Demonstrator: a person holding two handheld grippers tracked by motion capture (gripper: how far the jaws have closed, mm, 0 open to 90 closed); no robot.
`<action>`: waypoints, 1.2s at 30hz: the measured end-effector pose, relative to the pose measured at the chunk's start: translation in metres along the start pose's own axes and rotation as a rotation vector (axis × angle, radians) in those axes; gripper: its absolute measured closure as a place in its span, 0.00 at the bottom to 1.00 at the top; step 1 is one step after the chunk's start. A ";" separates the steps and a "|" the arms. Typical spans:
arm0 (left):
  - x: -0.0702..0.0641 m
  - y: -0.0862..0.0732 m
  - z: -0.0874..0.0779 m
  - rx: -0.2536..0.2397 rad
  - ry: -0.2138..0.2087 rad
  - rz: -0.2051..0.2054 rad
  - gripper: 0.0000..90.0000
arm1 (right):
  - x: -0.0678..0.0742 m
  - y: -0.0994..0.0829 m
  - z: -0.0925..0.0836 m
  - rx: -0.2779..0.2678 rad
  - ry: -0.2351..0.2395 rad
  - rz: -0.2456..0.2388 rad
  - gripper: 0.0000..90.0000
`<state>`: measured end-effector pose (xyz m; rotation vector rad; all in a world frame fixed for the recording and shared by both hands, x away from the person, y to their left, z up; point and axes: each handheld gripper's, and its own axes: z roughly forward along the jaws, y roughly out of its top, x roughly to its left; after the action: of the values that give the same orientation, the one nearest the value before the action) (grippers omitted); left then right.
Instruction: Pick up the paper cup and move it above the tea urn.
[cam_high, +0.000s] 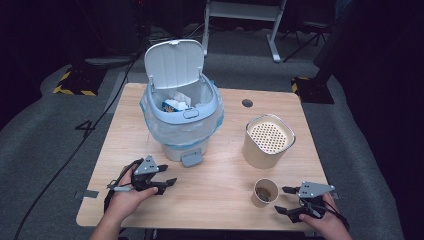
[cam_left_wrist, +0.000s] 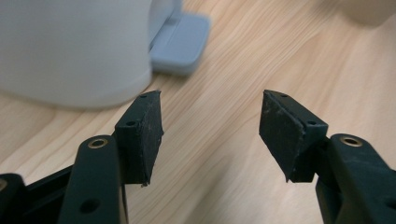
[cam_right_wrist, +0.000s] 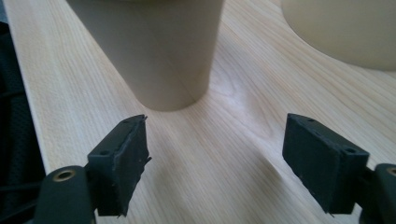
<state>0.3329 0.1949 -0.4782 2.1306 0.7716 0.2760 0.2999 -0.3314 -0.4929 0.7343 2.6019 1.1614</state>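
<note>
At seven o'clock on the table (cam_high: 220, 200), the left claw (cam_high: 167, 184) lies low, jaws apart and empty, aimed toward the bin (cam_high: 182, 117) at eleven o'clock, while at five o'clock the right claw (cam_high: 284, 200) gapes empty just beside the paper cup (cam_high: 264, 192).

- The paper cup (cam_right_wrist: 163, 51) is cut off at the top edge of the right gripper view; its rim is not seen.
- The bin's (cam_left_wrist: 70, 46) blurred body is cropped by the left gripper view.
- The bin's contents cannot be identified in the high view.
</note>
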 end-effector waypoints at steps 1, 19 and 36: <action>0.002 -0.002 0.001 0.015 0.012 0.000 0.44 | 0.001 0.000 0.001 -0.007 0.004 -0.004 0.24; 0.015 -0.018 0.017 0.094 0.078 -0.018 0.36 | 0.023 0.018 0.021 -0.111 0.044 0.032 0.19; 0.014 -0.017 0.018 0.099 0.084 -0.009 0.34 | 0.032 0.030 0.037 -0.232 0.012 0.034 0.21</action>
<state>0.3443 0.2000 -0.5036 2.2195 0.8589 0.3300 0.2971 -0.2743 -0.4949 0.7259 2.4165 1.4498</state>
